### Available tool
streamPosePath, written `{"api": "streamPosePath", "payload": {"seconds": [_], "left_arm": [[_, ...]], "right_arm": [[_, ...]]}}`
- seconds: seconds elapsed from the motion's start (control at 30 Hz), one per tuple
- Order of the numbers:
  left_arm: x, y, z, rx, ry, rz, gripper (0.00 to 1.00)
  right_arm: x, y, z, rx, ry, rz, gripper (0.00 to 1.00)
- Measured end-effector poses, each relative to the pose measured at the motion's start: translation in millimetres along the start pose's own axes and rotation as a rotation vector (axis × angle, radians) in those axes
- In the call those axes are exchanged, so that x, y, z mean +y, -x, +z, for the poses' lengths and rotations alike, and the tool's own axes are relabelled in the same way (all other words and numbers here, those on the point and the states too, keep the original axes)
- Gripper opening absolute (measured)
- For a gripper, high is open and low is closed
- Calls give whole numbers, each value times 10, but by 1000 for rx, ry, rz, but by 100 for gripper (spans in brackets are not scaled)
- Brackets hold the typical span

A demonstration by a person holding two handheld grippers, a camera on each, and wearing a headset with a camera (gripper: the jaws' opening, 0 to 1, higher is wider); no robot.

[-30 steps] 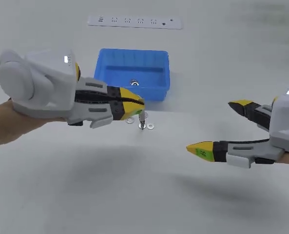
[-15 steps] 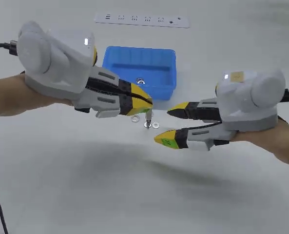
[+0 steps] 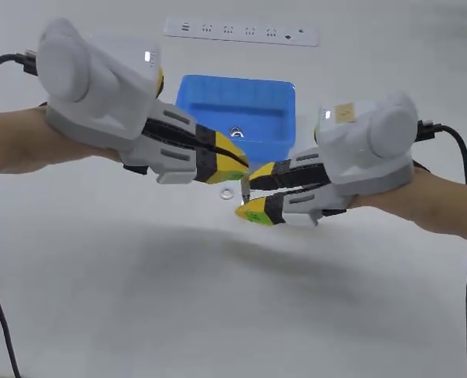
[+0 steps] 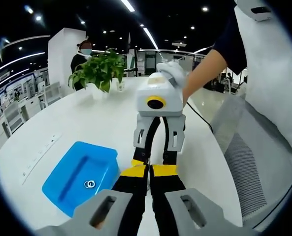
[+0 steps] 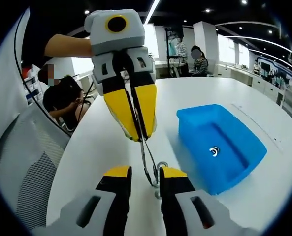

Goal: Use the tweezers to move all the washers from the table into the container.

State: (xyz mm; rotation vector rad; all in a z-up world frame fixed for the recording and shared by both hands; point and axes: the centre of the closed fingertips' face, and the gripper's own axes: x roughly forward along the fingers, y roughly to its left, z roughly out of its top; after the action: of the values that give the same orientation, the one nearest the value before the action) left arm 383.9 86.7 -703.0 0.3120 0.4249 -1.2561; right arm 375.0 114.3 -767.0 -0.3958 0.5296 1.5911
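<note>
Steel tweezers [image 5: 145, 147] hang tips-down from my left hand-held gripper [image 3: 235, 164]. Its jaws are clamped on their top end, so the tips stand just beside a washer [image 5: 161, 166] lying on the white bench [image 3: 138, 299]. My right hand-held gripper [image 3: 247, 193] has its jaws apart, one on each side of the tweezers' legs, probably so it can squeeze them closed on that washer. Near behind, the blue container [image 3: 237, 79] holds washers [image 3: 235, 133], which keeps the carry short.
</note>
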Motion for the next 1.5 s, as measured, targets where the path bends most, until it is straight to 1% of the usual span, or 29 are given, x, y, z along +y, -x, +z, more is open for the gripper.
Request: {"api": "streamPosePath", "payload": {"seconds": [0.03, 0.07, 0.1, 0.13, 0.23, 0.37, 0.57, 0.6, 0.63, 0.67, 0.7, 0.77, 0.8, 0.83, 0.9, 0.93, 1.0, 1.07, 1.13, 1.2, 1.37, 1.4, 1.47, 1.5], "left_arm": [[-4, -5, 3, 0, -3, -2, 5], [-9, -8, 4, 0, -2, -5, 5], [-10, -9, 4, 0, -2, -6, 5], [-25, -2, 0, -1, 0, -14, 5], [-6, 7, -9, -3, 2, -12, 5], [14, 17, -19, -1, 4, -11, 5], [4, -1, -17, -1, -1, -9, 5], [9, -11, -15, 0, -2, -2, 5], [17, -16, -13, 1, 1, 4, 5], [36, -19, -14, -2, 17, 18, 6], [33, -28, -35, 2, 55, 21, 6], [21, -25, -80, 19, 49, 19, 9], [16, -20, -92, 19, 54, 19, 12], [5, -11, -87, 8, 74, 24, 17], [-15, 17, -26, -33, 103, 25, 21], [-24, 32, -14, -41, 109, 24, 21], [-35, 60, -18, -41, 117, 27, 22], [-26, 84, -27, -44, 119, 42, 24], [-21, 124, -28, -57, 135, 56, 25], [-3, 172, -14, -75, 149, 79, 25], [26, 308, 33, -141, 194, 139, 28], [33, 347, 35, -154, 204, 156, 30], [-5, 382, 73, -175, 213, 186, 35], [12, 413, 95, -197, 214, 210, 40]], "right_arm": [[5, -5, -2, 8, 12, 4, 20], [-39, 4, -17, 27, 55, -12, 18], [-29, 0, -11, 28, 63, -7, 16], [-30, -4, -8, 29, 61, -7, 14], [-55, -3, 2, 33, 72, -10, 12], [-53, -6, 0, 45, 97, -1, 11], [-31, 2, -1, 54, 132, 2, 10], [-33, 4, -1, 55, 139, -1, 9], [-37, 6, -3, 56, 142, -4, 9], [-44, 7, -1, 54, 138, -8, 9], [-45, 9, -5, 53, 129, -8, 9], [-48, 6, -3, 48, 133, -13, 9], [-52, 6, -2, 47, 132, -16, 9], [-53, 5, -2, 44, 128, -17, 9], [-58, 6, -1, 39, 126, -23, 9], [-58, 6, 0, 37, 123, -24, 9], [-63, 7, 3, 33, 119, -30, 9], [-66, 12, 29, 21, 112, -36, 9], [-66, 34, 87, 4, 115, -43, 9], [-67, 52, 133, -5, 109, -48, 9], [-58, 115, 218, -27, 93, -63, 9], [-56, 136, 235, -30, 94, -67, 9], [-37, 172, 280, -41, 90, -65, 9], [-28, 183, 299, -42, 92, -65, 9]]}}
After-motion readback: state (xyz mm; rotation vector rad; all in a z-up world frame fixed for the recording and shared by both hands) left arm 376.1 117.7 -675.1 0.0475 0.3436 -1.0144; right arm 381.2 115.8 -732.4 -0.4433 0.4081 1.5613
